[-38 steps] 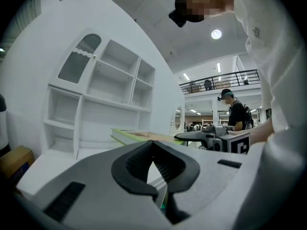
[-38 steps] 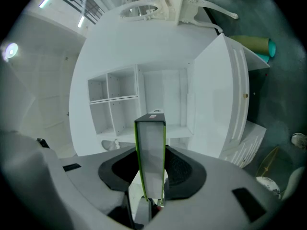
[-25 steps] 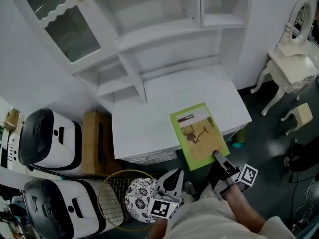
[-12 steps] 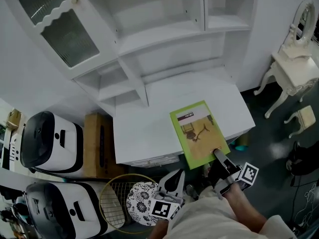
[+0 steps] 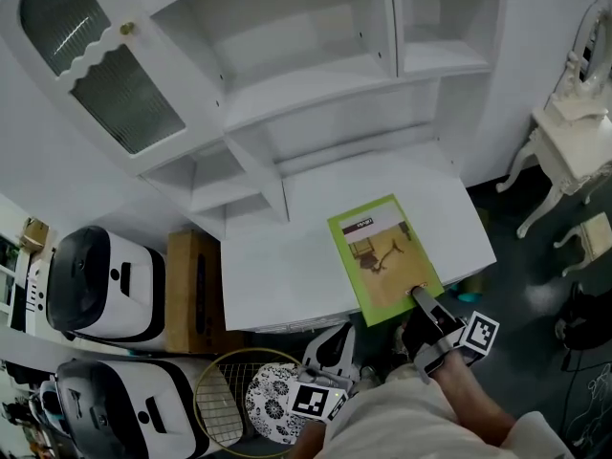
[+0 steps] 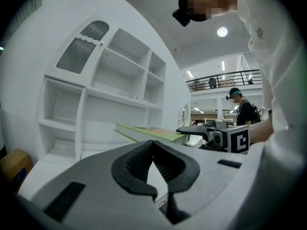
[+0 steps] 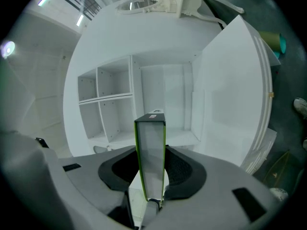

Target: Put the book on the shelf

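Observed: the right gripper is clamped on the near short edge of the flat rectangular book with a bright green cover. The right gripper view confirms both pads pressing the covers, with the pale page block standing between them and running straight away from the jaws. Holding it by that end leaves the far end free to lead into an opening, which suits the task. The book is carried roughly level, cover up. It sits over the front right part of the white counter top of the tall white wooden shelf unit, with its near corner past the counter's front edge. From the left gripper view the book appears to be clear of the surface, though contact cannot be ruled out. The open shelf compartments lie beyond and above the book, well apart from it, so in my judgement placement is not yet begun. The left gripper hangs below the counter's front edge, to the left of the book and not touching it. Its jaws are closed tip to tip on nothing, so I judge it to be on standby rather than sharing the load
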Motion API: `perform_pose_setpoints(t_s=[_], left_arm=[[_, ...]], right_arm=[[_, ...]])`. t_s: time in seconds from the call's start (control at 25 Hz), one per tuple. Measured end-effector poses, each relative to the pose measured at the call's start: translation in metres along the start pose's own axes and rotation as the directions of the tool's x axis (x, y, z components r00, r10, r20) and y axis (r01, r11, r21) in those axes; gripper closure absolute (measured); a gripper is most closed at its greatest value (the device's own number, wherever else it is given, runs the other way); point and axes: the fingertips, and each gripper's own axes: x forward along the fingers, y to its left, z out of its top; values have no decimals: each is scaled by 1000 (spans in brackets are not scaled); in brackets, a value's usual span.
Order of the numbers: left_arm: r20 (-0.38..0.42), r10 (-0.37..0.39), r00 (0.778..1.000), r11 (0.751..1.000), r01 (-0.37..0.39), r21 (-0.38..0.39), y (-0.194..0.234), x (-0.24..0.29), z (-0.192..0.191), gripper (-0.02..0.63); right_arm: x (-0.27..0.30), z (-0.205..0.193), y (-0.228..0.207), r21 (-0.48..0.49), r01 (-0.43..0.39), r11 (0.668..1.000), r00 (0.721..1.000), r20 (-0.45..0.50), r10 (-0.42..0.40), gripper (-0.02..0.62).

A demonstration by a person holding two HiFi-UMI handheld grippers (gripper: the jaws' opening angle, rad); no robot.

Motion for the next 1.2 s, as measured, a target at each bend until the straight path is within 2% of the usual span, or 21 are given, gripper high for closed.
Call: perform_pose_setpoints(t_s=[0.48, 1.2], left_arm=[[-6, 24, 1000, 1000, -24, 8, 6, 61, 11, 603], [-5, 123, 992, 991, -123, -49, 10, 120, 19, 603]], right_arm=[[35, 48, -2, 17, -5, 1000, 999, -43, 5, 442], [71, 100, -7, 39, 1, 999, 992, -124, 4, 442]])
